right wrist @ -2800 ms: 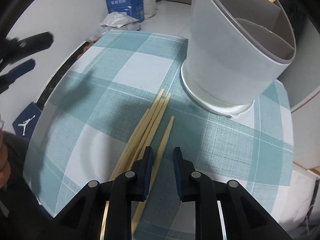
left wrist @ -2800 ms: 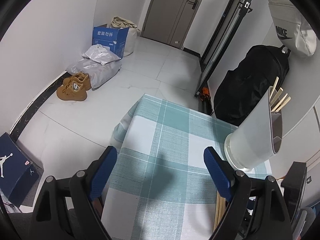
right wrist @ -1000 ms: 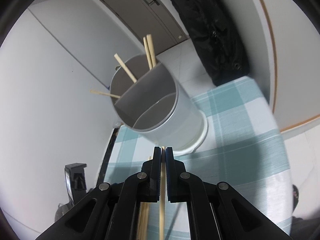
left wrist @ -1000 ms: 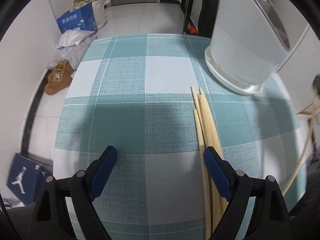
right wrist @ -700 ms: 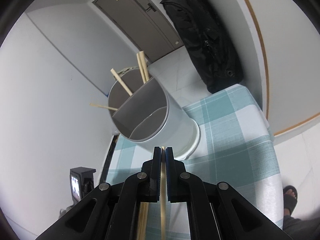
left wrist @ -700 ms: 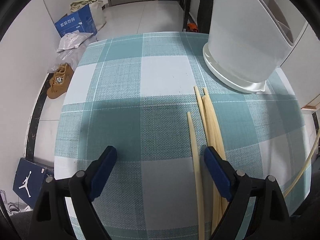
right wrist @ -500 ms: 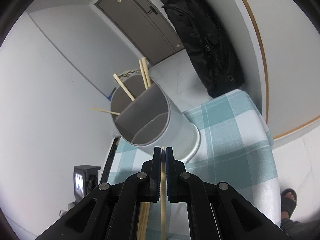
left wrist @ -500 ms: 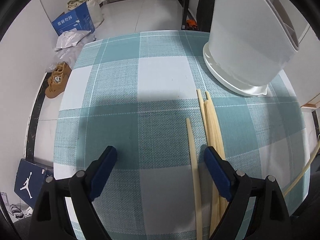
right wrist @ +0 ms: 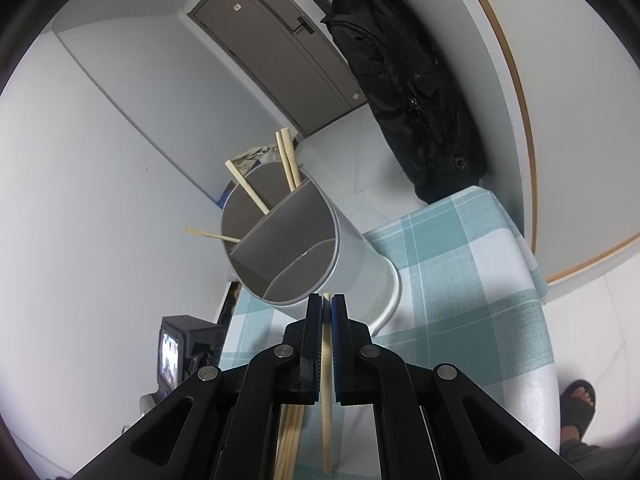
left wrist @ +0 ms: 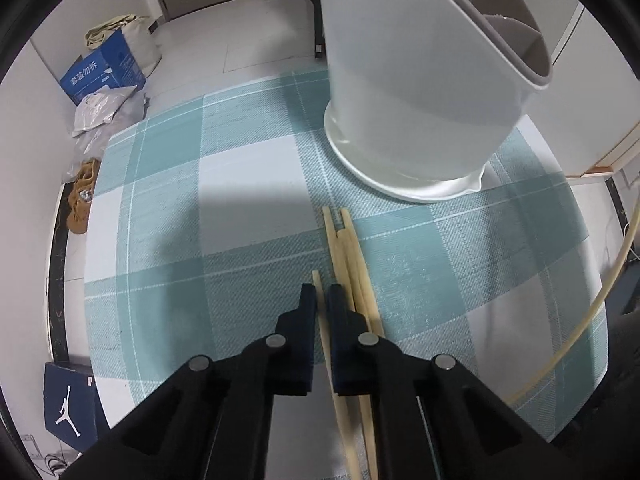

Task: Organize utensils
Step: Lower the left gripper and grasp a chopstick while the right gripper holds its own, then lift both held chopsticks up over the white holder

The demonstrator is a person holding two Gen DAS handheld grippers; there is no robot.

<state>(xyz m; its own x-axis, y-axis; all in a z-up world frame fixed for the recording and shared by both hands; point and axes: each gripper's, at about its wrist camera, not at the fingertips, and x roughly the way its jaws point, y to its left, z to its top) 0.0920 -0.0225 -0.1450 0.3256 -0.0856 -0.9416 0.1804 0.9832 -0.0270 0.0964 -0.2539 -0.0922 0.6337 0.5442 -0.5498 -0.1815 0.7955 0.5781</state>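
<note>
The left gripper (left wrist: 321,300) is closed on one chopstick (left wrist: 319,285) lying on the checked tablecloth (left wrist: 248,184), just left of the other chopsticks (left wrist: 352,256). The right gripper (right wrist: 327,312) clamps a single chopstick (right wrist: 327,420) near the white holder (right wrist: 320,240), which stands beyond them.

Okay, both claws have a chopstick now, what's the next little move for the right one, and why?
Probably ease the right claw forward and tip its chopstick into the holder. It is shut on the stick, raised off the table, just short of the rim, and four sticks already stand in the back compartment.
</note>
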